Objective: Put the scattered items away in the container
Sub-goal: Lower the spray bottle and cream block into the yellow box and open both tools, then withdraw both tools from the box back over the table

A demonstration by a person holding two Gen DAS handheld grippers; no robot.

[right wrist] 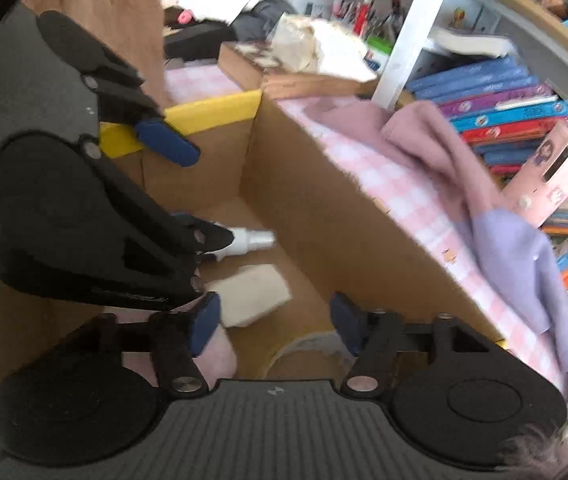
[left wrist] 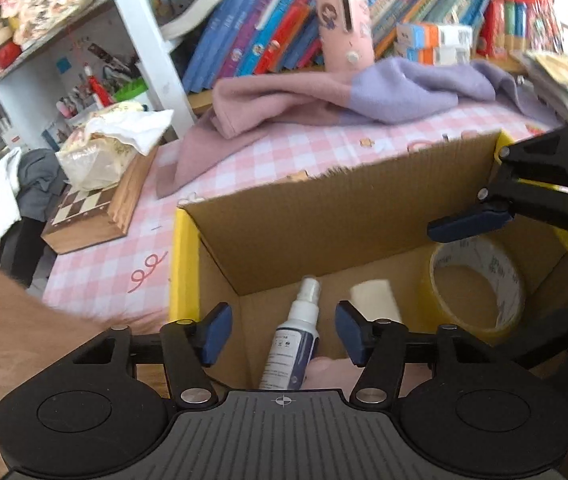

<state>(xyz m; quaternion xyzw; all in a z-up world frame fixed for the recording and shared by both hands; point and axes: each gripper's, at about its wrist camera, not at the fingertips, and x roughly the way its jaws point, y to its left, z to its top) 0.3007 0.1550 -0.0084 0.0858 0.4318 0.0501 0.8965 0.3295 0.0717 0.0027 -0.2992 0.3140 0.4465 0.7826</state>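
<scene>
Left gripper (left wrist: pixel 279 334): jaws open, empty, above the cardboard box (left wrist: pixel 324 216). Right gripper (right wrist: pixel 271 322): jaws open, empty. Inside the box: spray bottle (left wrist: pixel 294 344) at 6 o'clock, tape roll (left wrist: pixel 480 288) at 4 o'clock, white block (left wrist: pixel 376 300) between them.

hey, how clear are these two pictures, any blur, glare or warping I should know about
Left wrist view: fairly sharp on the spray bottle and tape roll in the box; the books are soft, the shelf post bends from fisheye, and the top right corner is washed out. Right wrist view: blurrier overall, with the bottle and cloth smeared, and the shelf bowing.
</scene>
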